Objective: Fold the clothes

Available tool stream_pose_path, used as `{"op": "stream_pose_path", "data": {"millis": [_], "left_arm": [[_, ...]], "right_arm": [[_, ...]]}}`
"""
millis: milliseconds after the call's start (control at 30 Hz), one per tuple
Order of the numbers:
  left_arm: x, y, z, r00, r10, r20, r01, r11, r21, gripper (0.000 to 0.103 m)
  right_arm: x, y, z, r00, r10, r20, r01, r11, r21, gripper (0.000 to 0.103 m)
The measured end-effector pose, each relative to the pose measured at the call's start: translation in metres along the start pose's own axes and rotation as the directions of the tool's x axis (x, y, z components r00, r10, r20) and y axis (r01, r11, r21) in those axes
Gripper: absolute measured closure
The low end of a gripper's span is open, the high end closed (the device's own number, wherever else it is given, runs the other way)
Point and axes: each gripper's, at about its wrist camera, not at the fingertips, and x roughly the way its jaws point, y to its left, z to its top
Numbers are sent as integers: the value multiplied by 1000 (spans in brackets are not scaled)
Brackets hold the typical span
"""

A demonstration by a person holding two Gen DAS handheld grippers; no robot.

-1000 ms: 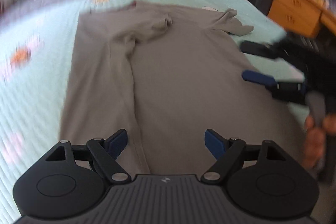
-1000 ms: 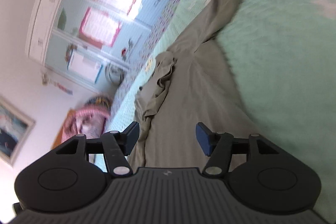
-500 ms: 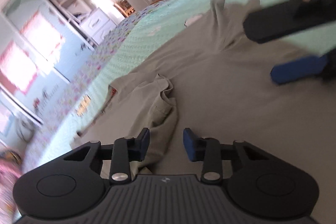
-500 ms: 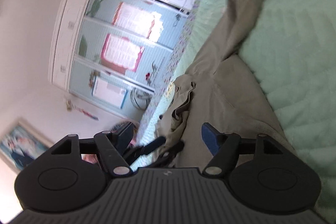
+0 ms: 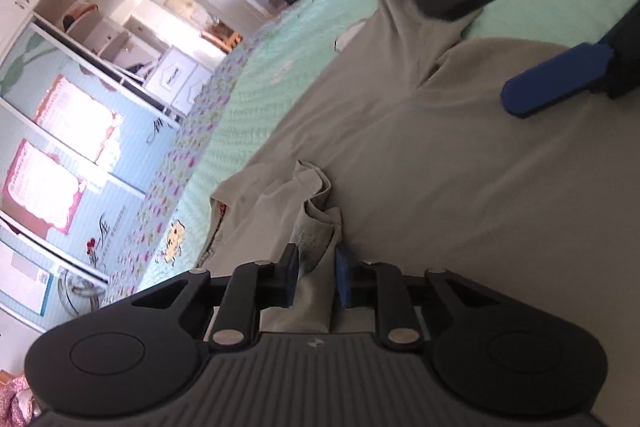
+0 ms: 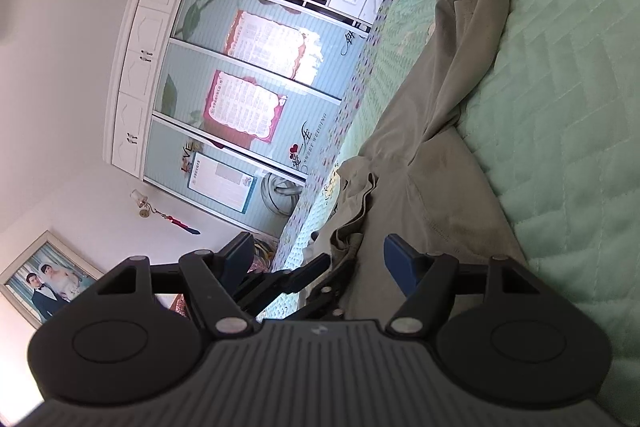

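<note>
At the bottom of the left wrist view, the left gripper (image 5: pixel 316 281) has just been closing its jaws, and its blue pads now pinch a bunched fold of the grey-olive cotton shirt (image 5: pixel 420 167) between them. Beyond the pinch, the shirt lies spread flat across the middle and right of the frame on the mint-green quilted bedspread (image 5: pixel 280 59), with a crumpled sleeve just above the pads and the other sleeve reaching toward the upper right. There the right gripper (image 5: pixel 532 39) enters from the frame's upper right edge, one black finger and one blue pad well apart above the cloth.

In the right wrist view the right gripper (image 6: pixel 320 259) sits at the lower centre, jaws wide apart and nothing between the pads; the shirt (image 6: pixel 416 147) runs up the middle of the frame. Past the bed's floral border, at left, stands a white wardrobe with pale-blue sliding doors (image 6: pixel 240 87).
</note>
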Motion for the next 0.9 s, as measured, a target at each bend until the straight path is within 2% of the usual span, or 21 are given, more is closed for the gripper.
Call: {"op": "stream_pose_path", "data": {"millis": [200,300,367,400,433,467,500,567,700,800,867,900], "left_arm": [[-2,-10,-6,1000,-13,-11,14,998,59,82],[1,-7,-3,999,-36,-27,37,998,59,82],[1,-9,1,999,-38,-31,41,994,98,83],[2,-9,1,999,-42,-33,45,992,116,84],[2,-9,2,998,-52,-35,57,990,126,90],[0,-8,1,997,-65,-30,68,988,139,97],[-2,-7,1,997,-79,-21,82,985,152,101],[-13,-4,-3,993,-116,31,108,977,181,102],[-26,10,-14,989,-117,90,97,975,198,102],[-40,16,-24,975,-202,94,179,961,208,102],[-43,11,-28,958,-280,58,258,934,245,100],[-43,8,-29,954,-297,46,275,923,268,99]], "right_arm": [[1,-4,1,1000,8,6,-8,1000,10,30],[1,-5,2,1000,12,8,-13,1000,15,30],[3,-5,2,1000,13,8,-13,1000,13,30],[4,-4,3,1000,13,8,-13,1000,12,30],[5,-4,3,1000,13,8,-13,1000,11,30],[5,-4,3,1000,13,8,-13,1000,10,30],[6,-3,3,1000,13,8,-14,1000,9,30],[7,-3,4,1000,14,8,-14,1000,9,30],[8,-2,4,1000,13,9,-13,1000,6,30],[8,-4,5,1000,15,10,-15,1000,9,30],[8,-5,5,1000,18,11,-18,1000,11,30],[8,-5,5,1000,18,11,-18,1000,11,30]]}}
